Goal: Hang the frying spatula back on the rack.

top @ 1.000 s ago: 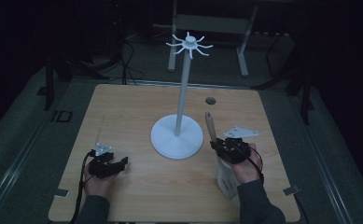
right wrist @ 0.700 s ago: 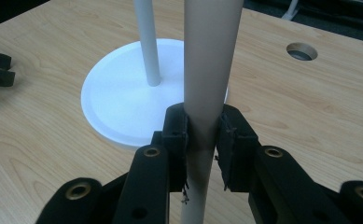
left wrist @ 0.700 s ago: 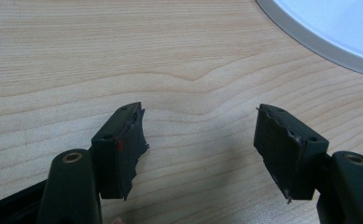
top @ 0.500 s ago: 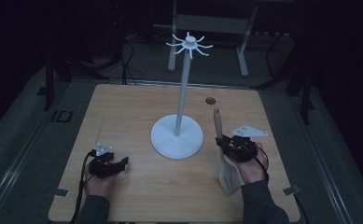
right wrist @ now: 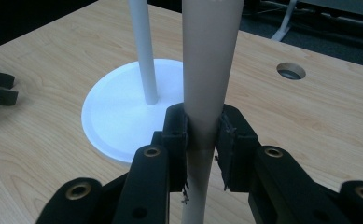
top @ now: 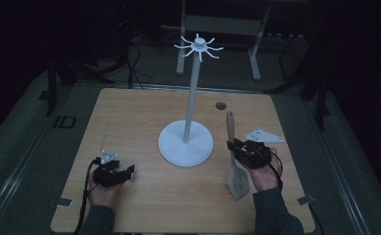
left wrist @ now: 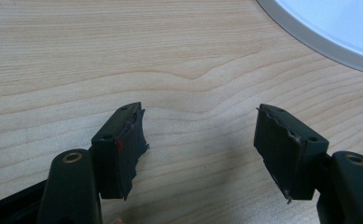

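Two claws are at work on the table (top: 144,117), and we hold a spatula in one of them. Our right claw (top: 237,152) is clamped on the wooden handle of the spatula (top: 231,134), which rises past the jaws while the slotted blade hangs below them, toward our own edge of the table. Our left claw (top: 128,171) rests low over bare wood, jaws wide apart with nothing between them.

Just to the left of the right claw stands the white hook stand (top: 186,142), its pole rising to a ring of hooks well above the claw — we judge the spatula is meant to hang there. What could go wrong: the grip sits low on a smooth, tapering handle, so a quick tilt could let the tool swivel or slip through the pads. Swinging the handle leftward could also knock the pole and rock the stand.

From the right gripper view we see the pads (right wrist: 176,140) pressed on both sides of the handle (right wrist: 210,70) — a contact the high view leaves too small to judge. Only from above do the blade and the hooks come into sight. Looking along the left claw's jaws (left wrist: 200,154), we see the stand's base at the upper right corner.
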`<move>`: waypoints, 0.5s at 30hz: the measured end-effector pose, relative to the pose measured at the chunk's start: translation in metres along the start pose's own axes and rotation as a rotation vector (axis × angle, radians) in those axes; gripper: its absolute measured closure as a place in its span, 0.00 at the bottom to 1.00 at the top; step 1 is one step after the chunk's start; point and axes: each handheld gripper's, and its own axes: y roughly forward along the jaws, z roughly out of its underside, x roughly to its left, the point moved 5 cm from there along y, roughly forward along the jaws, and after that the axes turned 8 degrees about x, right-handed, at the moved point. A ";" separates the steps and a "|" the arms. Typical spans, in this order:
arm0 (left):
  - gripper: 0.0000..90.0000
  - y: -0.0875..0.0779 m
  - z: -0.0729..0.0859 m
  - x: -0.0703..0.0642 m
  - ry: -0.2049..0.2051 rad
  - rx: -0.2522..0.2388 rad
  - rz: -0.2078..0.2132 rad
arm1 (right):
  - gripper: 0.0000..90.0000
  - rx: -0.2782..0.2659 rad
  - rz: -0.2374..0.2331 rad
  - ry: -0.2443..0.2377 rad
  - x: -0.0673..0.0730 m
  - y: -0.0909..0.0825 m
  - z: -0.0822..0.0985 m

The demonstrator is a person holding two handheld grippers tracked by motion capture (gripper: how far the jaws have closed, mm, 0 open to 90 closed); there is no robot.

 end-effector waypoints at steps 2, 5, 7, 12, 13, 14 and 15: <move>0.37 0.000 0.000 0.000 -0.002 0.000 0.001 | 0.83 -0.004 -0.001 0.000 0.000 0.000 -0.001; 0.37 0.000 0.000 0.000 -0.002 0.000 0.003 | 0.83 -0.016 -0.005 -0.012 0.001 -0.001 -0.003; 0.37 0.000 0.000 0.000 -0.001 0.000 0.003 | 0.83 -0.021 -0.006 -0.016 0.002 -0.002 -0.004; 0.37 -0.001 -0.001 -0.002 0.003 -0.003 0.002 | 0.83 -0.041 -0.008 -0.024 0.006 -0.004 -0.007; 0.37 -0.001 -0.001 -0.002 0.003 -0.003 0.002 | 0.83 -0.046 -0.009 -0.024 0.007 -0.005 -0.008; 0.37 -0.001 0.000 -0.002 0.002 -0.002 0.002 | 0.83 -0.050 -0.010 -0.025 0.007 -0.006 -0.010; 0.37 -0.001 0.000 -0.002 0.002 -0.002 0.002 | 0.83 -0.058 -0.011 -0.031 0.007 -0.006 -0.011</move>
